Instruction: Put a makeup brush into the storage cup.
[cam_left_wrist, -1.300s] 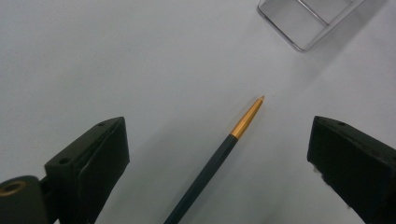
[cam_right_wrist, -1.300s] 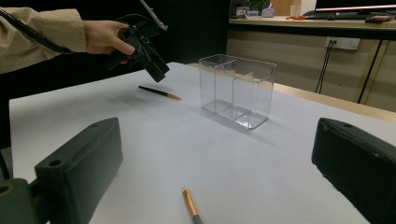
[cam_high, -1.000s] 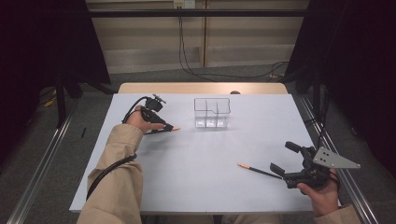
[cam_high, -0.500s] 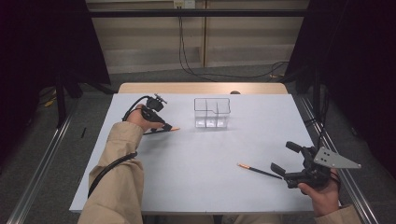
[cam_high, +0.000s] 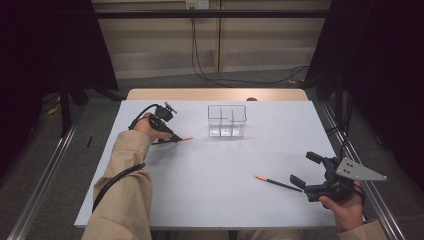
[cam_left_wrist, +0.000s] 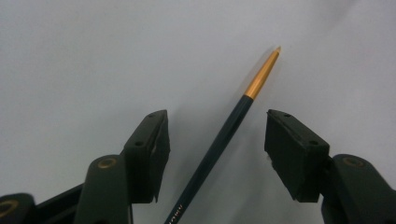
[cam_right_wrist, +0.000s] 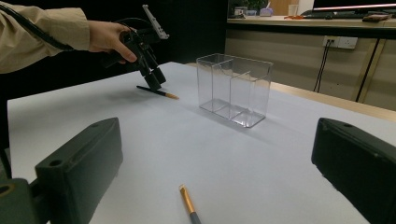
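The left claw has just been narrowing around the far brush, which lies flat on the white surface left of the clear organizer, its shaft between the pads but not yet pinched, so the pick-up looks about to land. That hand reaches in low, claw angled down at the surface. The right claw rests spread wide, near the second brush.
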